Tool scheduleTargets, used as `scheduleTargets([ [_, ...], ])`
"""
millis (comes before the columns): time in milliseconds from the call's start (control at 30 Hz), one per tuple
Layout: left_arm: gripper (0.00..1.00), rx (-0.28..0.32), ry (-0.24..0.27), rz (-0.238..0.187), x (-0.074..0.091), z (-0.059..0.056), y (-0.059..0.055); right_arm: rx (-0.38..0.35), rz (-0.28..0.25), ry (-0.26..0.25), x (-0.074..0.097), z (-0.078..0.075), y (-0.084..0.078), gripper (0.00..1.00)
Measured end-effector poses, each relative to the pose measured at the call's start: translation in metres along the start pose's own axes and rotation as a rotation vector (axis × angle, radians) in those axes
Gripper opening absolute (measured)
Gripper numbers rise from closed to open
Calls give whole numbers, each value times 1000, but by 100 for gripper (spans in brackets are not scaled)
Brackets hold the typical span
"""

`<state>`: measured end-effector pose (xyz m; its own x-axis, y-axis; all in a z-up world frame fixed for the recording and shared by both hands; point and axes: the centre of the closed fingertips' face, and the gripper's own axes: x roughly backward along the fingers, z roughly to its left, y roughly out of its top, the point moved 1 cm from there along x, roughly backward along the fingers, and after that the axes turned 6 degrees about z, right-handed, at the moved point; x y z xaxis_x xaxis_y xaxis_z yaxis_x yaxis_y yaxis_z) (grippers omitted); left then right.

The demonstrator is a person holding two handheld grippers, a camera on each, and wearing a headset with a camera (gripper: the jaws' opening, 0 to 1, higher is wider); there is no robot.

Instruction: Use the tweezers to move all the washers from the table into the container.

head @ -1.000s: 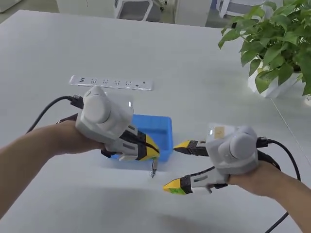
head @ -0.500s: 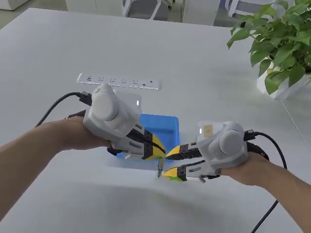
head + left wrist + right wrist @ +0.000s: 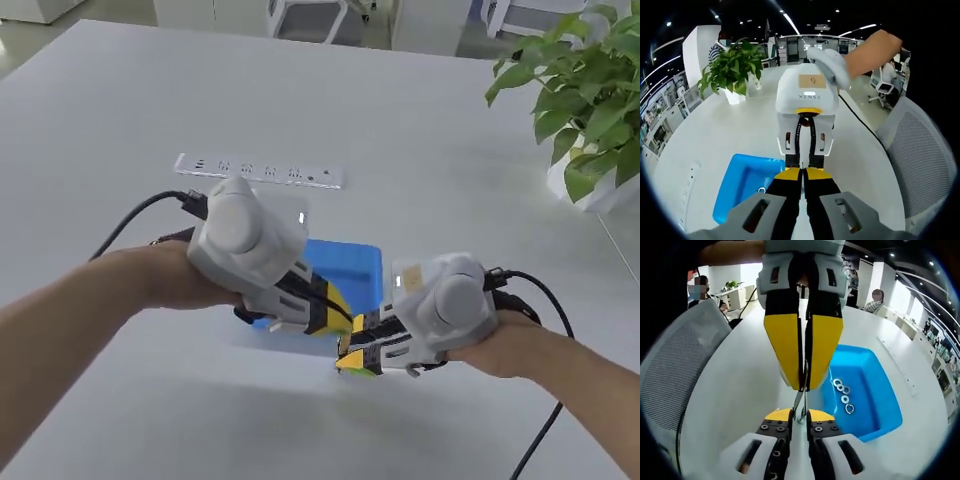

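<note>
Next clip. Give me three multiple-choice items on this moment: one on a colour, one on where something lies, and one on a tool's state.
1. The container is:
A. red
B. blue
C. green

2. The washers lie:
A. inside the container
B. stacked on a peg
C. in a glass jar

3. The left tool is:
A. wide open
B. shut on the tweezers
C. shut on a washer

Answers:
1 B: its walls and floor are blue.
2 A: the right gripper view shows them loose on its floor.
3 B: in the right gripper view the tweezers sit pinched between its yellow jaws.
</note>
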<state>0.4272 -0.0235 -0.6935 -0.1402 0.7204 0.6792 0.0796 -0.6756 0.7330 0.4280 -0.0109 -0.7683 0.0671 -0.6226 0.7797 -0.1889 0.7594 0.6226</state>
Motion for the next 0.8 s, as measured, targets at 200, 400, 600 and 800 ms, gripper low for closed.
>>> scheduleTargets([
  [200, 5, 1, -4, -5, -3, 0, 1, 1, 3, -7, 0, 1, -2, 10],
  [400, 5, -2, 1, -4, -4, 1, 1, -15, 0, -9, 0, 1, -2, 9],
  [600, 6, 13, 3, -1, -3, 1, 1, -24, 7, -8, 0, 0, -2, 8],
  [800, 11, -6, 27, 13, -1, 3, -1, -23, 10, -7, 0, 1, -2, 8],
])
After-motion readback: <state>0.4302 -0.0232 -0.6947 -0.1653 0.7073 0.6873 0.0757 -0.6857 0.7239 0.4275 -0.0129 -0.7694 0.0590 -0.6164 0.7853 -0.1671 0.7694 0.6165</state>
